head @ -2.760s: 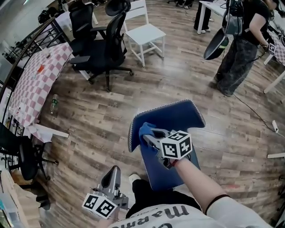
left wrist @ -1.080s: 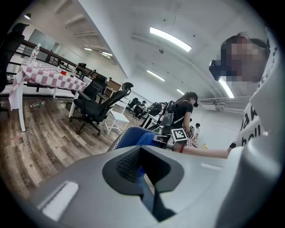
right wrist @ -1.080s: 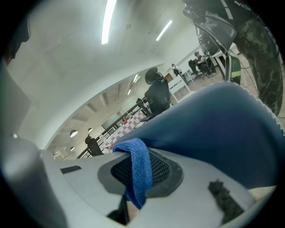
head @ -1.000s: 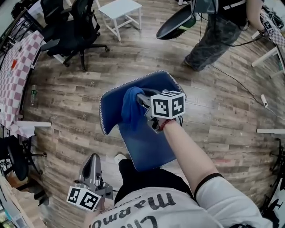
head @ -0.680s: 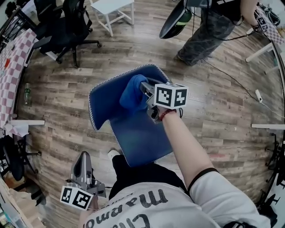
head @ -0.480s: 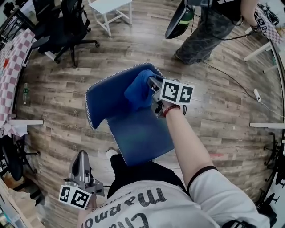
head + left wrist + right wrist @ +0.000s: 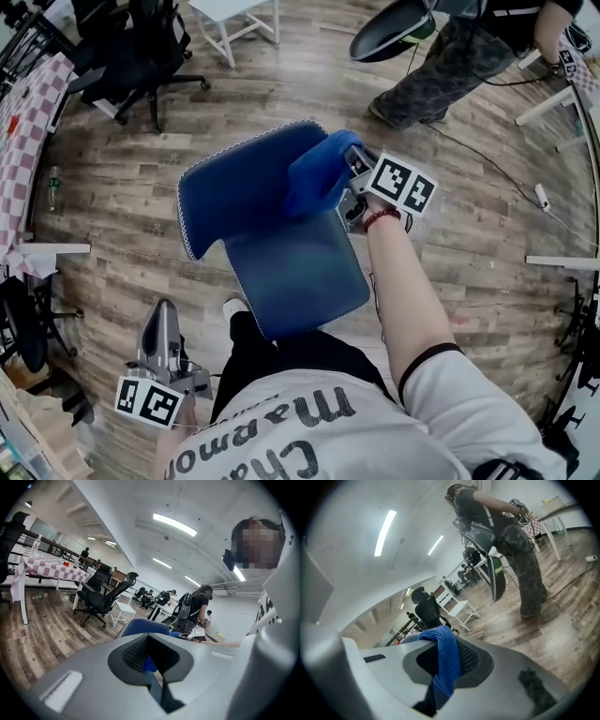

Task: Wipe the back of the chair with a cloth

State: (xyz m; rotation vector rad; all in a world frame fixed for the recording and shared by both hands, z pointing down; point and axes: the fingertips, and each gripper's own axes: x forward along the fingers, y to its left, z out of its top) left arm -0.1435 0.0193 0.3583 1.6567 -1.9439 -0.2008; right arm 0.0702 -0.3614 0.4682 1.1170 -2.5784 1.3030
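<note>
A blue chair stands in front of me, its curved back (image 7: 239,178) edged with white stitching and its seat (image 7: 295,272) nearer my legs. In the head view my right gripper (image 7: 349,172) is at the back's upper right edge, shut on a blue cloth (image 7: 321,173) that lies bunched against the chair back. In the right gripper view the cloth (image 7: 446,660) hangs out from between the jaws. My left gripper (image 7: 161,314) hangs low at my left side, away from the chair, jaws together with nothing in them.
A person (image 7: 450,56) stands beyond the chair at the upper right, holding a dark round object (image 7: 389,37). Black office chairs (image 7: 141,52) and a white chair (image 7: 230,14) stand at the upper left. A checkered table (image 7: 28,108) and a bottle (image 7: 52,187) are on the left.
My right gripper has carried the cloth across the chair back from its left-middle part to the upper right edge. The left gripper has stayed low at my side.
</note>
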